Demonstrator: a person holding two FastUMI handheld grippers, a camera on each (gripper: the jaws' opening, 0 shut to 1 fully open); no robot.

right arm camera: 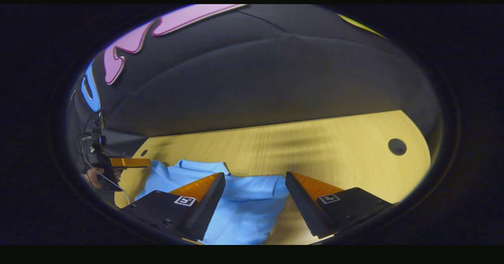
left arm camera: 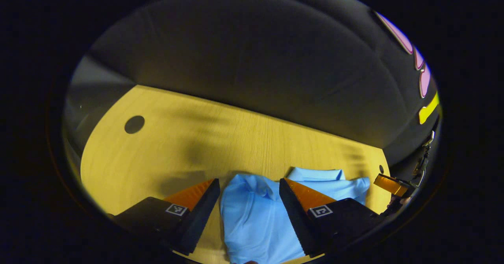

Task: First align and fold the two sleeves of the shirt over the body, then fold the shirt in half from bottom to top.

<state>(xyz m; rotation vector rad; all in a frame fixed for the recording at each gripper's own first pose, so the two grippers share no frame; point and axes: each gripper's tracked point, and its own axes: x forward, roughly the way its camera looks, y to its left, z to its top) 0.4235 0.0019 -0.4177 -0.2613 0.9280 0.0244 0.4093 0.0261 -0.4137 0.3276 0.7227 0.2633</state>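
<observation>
1. On the pale wooden table (left arm camera: 165,146) lies the light blue collared shirt (left arm camera: 256,216), partly folded.
2. The left gripper (left arm camera: 249,189) hovers above it, jaws wide, holding nothing.
3. The right gripper (right arm camera: 255,181) likewise gapes, empty.

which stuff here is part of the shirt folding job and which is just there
For the job:
light blue collared shirt
left gripper
right gripper

Just there:
pale wooden table
round dark hole in the tabletop

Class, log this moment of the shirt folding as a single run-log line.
light blue collared shirt on yellow wooden table | left gripper open above it | right gripper open above it | nothing gripped
</observation>
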